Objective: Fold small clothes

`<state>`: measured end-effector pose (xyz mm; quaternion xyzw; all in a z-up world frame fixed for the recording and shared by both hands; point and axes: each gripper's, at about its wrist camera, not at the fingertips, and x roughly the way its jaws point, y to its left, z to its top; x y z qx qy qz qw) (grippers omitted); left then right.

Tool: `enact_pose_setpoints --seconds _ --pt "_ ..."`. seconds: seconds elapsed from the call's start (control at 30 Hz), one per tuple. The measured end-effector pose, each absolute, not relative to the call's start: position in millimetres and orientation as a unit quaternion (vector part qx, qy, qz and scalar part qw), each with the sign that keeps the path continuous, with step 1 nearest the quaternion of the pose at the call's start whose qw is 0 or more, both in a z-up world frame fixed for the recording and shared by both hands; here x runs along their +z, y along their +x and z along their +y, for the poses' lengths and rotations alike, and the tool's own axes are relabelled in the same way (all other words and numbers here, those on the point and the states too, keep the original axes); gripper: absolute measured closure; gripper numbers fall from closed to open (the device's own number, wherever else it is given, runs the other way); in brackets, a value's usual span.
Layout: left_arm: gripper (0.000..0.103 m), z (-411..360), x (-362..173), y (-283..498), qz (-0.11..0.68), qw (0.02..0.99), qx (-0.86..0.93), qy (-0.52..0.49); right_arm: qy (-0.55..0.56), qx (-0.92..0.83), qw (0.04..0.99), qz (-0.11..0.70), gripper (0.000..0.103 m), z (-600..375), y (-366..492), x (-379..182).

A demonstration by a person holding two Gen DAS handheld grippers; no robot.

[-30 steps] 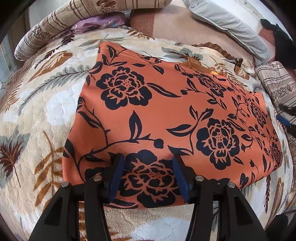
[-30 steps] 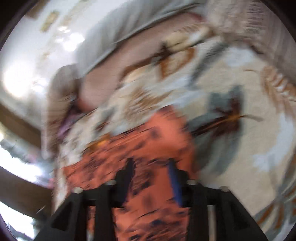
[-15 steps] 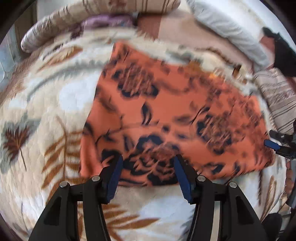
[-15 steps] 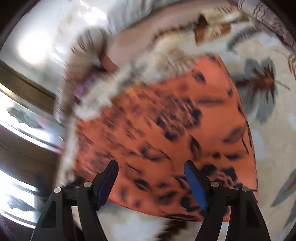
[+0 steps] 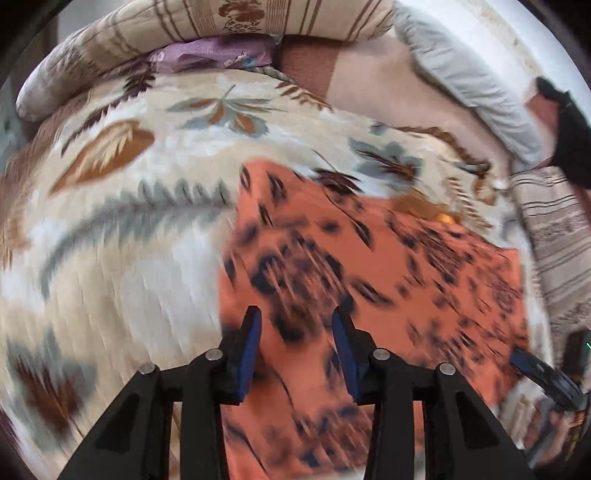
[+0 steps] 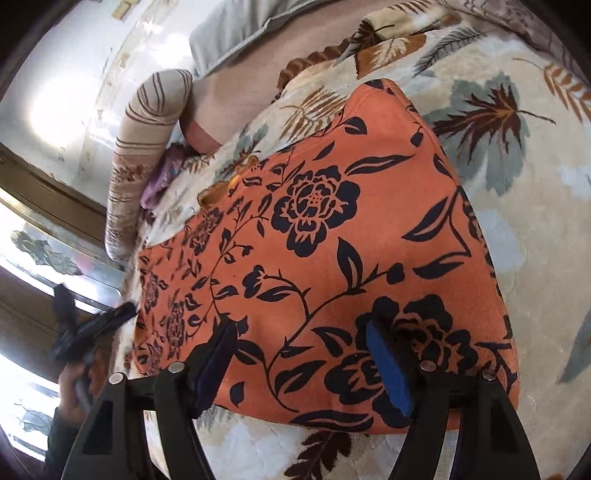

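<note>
An orange garment with dark blue flowers point(image 5: 406, 277) point(image 6: 332, 221) lies folded flat on a leaf-print blanket point(image 5: 129, 258). My left gripper point(image 5: 295, 317) hovers over the garment's left part, close to its side edge. Its jaws are closing, and I see no fabric pinched between the blue pads. The view is blurred by motion. My right gripper point(image 6: 301, 328) stands open over the garment's near edge, with nothing between its fingers. Each gripper shows in the other's view: the right gripper point(image 5: 543, 373) at the garment's right edge, the left gripper point(image 6: 92, 325) held in a hand point(image 6: 74, 387).
A striped bolster point(image 5: 221, 22) and a purple cloth point(image 5: 210, 55) lie at the blanket's far end. A grey pillow point(image 5: 461, 74) and a striped cushion point(image 5: 561, 236) sit to the right. A window point(image 6: 37, 258) is at the left of the right wrist view.
The left gripper has swung toward the garment's left side and its jaws have narrowed. The right gripper has come down nearer the garment's near edge, and its view has sharpened.
</note>
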<state>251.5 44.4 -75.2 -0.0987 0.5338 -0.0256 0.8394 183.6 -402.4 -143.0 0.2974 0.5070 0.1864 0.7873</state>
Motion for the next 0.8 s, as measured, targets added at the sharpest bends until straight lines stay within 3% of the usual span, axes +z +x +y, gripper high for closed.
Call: enact_pose_setpoints --seconds 0.03,0.1,0.13,0.43,0.53,0.6,0.63,0.8 --pt "0.069 46.8 -79.6 268.6 0.539 0.838 -0.016 -0.088 0.299 0.190 0.788 0.503 0.027 -403.8 181.0 -142.9" --pt "0.087 54.4 -91.5 285.6 0.556 0.828 0.014 -0.069 0.297 0.199 0.793 0.493 0.027 -402.2 178.0 -143.9" --pt "0.090 60.0 -99.1 294.5 0.566 0.822 0.034 -0.062 0.296 0.203 0.795 0.488 0.027 -402.1 176.0 -144.5" --pt "0.089 78.6 -94.8 305.8 0.541 0.835 0.083 -0.056 0.293 0.210 0.801 0.477 0.027 -402.1 171.6 -144.4" --pt "0.080 65.8 -73.1 278.4 0.512 0.856 0.053 -0.051 0.305 0.211 0.795 0.480 0.027 -406.1 173.4 -134.7" --pt "0.058 51.2 -59.5 246.4 0.495 0.867 0.024 -0.051 0.327 0.223 0.788 0.471 0.027 -413.0 180.3 -127.0" --pt "0.054 45.5 -55.6 231.6 0.483 0.874 0.011 -0.052 0.330 0.225 0.785 0.473 0.027 -415.3 186.8 -124.4" --pt "0.052 8.9 -68.4 178.7 0.496 0.866 -0.036 -0.041 0.363 0.231 0.758 0.490 0.027 -431.3 246.4 -133.5"
